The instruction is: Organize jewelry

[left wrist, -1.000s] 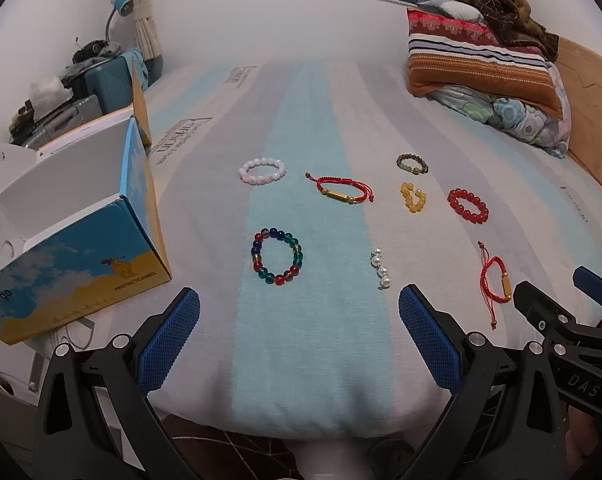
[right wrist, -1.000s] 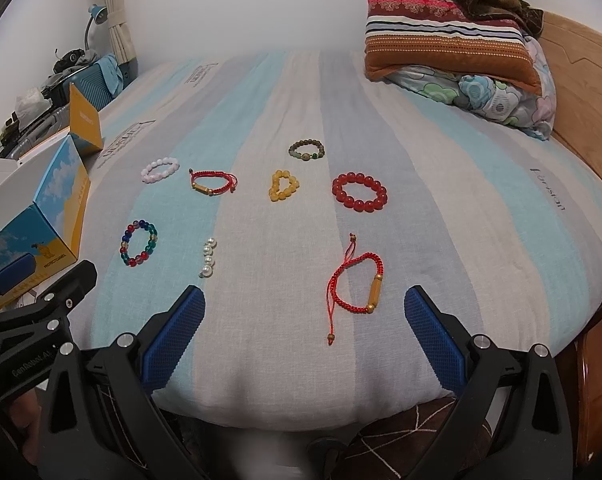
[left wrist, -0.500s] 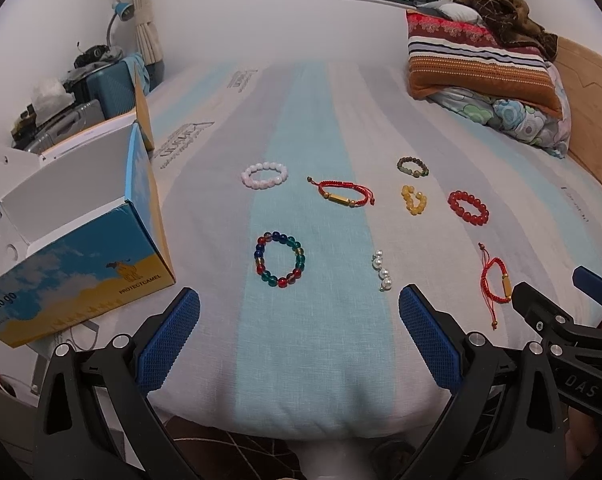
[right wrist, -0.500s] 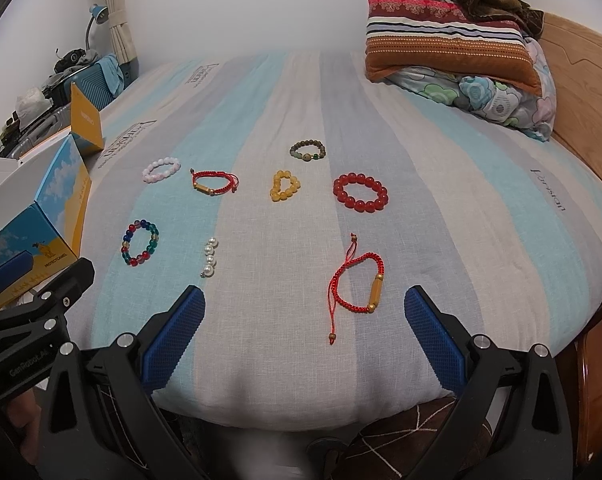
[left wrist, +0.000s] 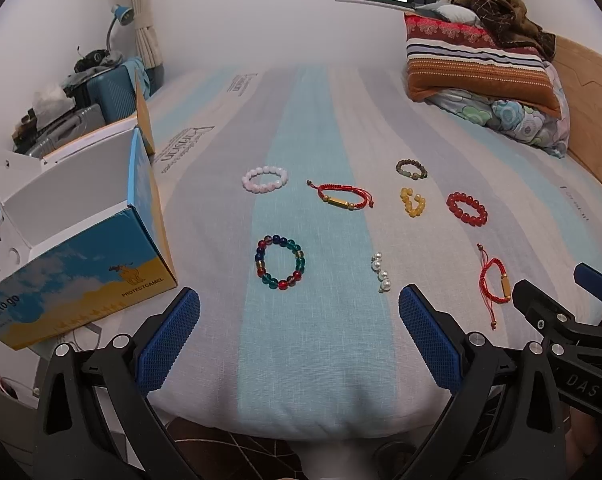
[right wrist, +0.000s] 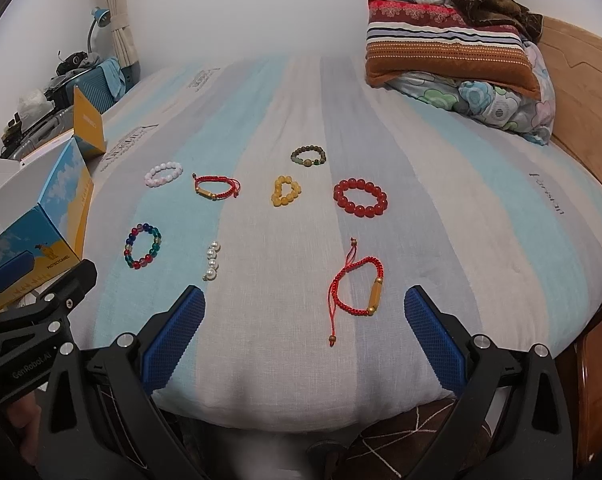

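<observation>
Several bracelets lie on the striped bed [left wrist: 313,344]. A multicolour bead bracelet [left wrist: 280,266] and a short pearl strand [left wrist: 382,277] lie nearest my left gripper [left wrist: 299,340], which is open and empty. A red cord bracelet with a gold tube [right wrist: 357,290] lies just ahead of my open, empty right gripper [right wrist: 305,338]. Farther back lie a pink bead bracelet [left wrist: 265,179], another red cord bracelet [left wrist: 343,198], a yellow bead bracelet [right wrist: 285,191], a red bead bracelet [right wrist: 360,197] and a dark green bead bracelet [right wrist: 309,157].
An open blue and yellow cardboard box [left wrist: 75,240] stands at the bed's left edge. Stacked pillows [left wrist: 481,72] and a brown blanket lie at the back right by the wooden headboard [right wrist: 585,92]. Suitcases and clutter [left wrist: 81,100] stand left of the bed.
Both grippers have crept slightly forward and up; the bracelets have not moved. Both stay open.
</observation>
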`<action>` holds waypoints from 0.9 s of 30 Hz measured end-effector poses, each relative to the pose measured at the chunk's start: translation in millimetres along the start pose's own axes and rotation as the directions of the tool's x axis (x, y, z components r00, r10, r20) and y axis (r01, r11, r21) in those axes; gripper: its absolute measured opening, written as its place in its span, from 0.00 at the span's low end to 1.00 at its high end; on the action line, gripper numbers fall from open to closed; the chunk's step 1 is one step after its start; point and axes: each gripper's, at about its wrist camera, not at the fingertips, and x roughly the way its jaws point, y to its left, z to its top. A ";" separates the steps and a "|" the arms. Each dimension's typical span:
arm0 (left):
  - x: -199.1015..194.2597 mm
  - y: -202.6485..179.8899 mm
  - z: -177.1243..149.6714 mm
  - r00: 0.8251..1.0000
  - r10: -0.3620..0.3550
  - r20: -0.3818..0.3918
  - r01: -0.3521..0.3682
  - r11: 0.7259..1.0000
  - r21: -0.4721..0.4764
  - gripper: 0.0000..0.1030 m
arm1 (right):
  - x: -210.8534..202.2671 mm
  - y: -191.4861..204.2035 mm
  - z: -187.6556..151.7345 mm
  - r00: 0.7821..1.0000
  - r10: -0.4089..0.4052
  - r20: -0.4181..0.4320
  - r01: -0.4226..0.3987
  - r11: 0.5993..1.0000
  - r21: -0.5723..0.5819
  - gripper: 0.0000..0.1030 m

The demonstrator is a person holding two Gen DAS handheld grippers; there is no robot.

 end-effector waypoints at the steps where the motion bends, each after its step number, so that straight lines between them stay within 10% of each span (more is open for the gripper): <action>1: -0.5 0.2 -0.2 1.000 -0.002 0.001 0.002 1.000 -0.001 0.95 | -0.1 0.2 0.1 1.000 0.000 0.000 0.000 1.000 0.000 0.93; 27: -2.6 0.0 1.1 1.000 -0.008 0.005 0.008 1.000 -0.003 0.95 | -0.7 0.8 0.1 1.000 0.001 0.002 -0.001 1.000 -0.004 0.93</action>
